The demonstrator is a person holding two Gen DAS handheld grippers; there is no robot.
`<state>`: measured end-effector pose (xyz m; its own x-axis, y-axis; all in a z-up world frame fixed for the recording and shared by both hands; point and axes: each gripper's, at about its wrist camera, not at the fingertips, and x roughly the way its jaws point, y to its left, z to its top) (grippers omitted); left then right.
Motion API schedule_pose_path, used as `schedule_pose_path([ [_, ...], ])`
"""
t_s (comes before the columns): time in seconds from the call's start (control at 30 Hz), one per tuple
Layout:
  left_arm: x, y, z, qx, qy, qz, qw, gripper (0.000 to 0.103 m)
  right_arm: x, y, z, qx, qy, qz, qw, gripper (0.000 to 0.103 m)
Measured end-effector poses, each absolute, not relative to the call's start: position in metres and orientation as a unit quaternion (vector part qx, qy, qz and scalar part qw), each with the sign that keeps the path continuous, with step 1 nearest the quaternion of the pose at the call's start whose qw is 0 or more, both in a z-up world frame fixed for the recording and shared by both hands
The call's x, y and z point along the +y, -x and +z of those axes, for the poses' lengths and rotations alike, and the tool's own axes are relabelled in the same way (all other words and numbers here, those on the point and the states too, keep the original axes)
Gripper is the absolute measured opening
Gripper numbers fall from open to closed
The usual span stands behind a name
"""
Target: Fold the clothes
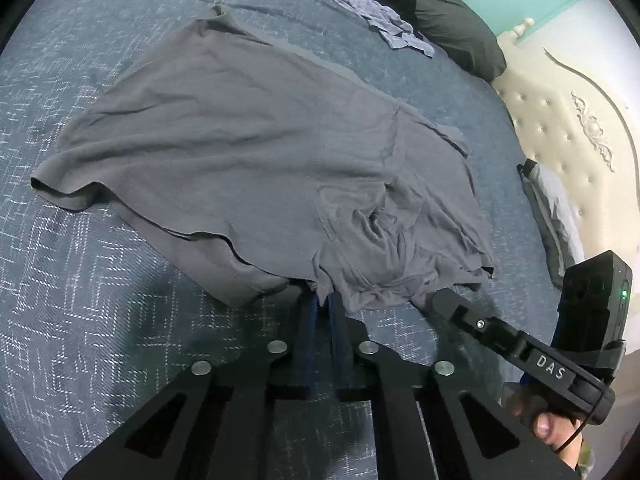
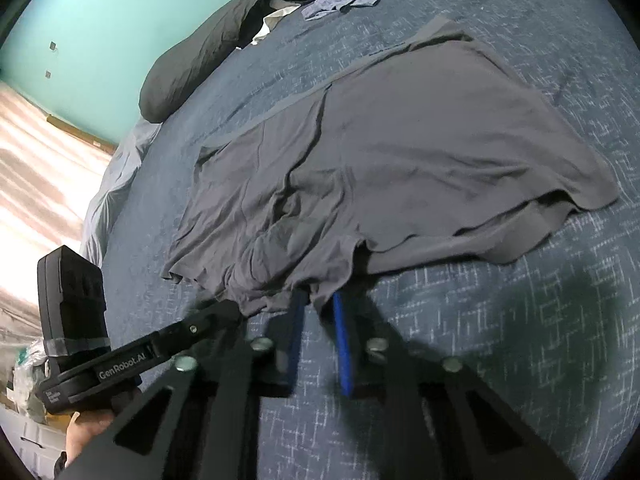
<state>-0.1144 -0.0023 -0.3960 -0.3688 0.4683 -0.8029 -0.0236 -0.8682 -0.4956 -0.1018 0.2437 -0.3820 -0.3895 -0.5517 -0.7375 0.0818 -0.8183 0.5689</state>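
You've got both grippers, left (image 1: 324, 300) and right (image 2: 318, 300), fingers pinched on the near hem of the grey shorts (image 1: 256, 152) on the bed (image 1: 100, 300), right's bite apparently thinner. Lift together, fold toward the waistband.

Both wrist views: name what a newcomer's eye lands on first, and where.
A large grey cotton garment lies spread across the middle of the dark blue patterned bedspread. At its near, bunched edge the left gripper and the right gripper are each shut on a pinch of that cloth. Farther back, near a dark pillow, lies a crumpled blue checked cloth.
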Motion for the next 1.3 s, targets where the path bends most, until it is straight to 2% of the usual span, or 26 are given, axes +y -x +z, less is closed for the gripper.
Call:
schedule_pose_path([
  [0.1,-0.002,0.114,-0.394,-0.203,0.538,0.803,0.159,0.003,0.246,0.104,-0.383,-0.233,-0.514,-0.801,0.201,0.001],
  [0.5,-0.021,0.079,-0.353,-0.202,0.506,0.820,0.173,0.003,0.257,0.086,-0.351,-0.248,-0.493,-0.800,0.233,0.001],
  [1.3,-0.014,0.077,-0.374,-0.187,0.545,0.803,0.151,0.005,0.267,0.071,-0.371,-0.243,-0.533,-0.784,0.208,0.002],
])
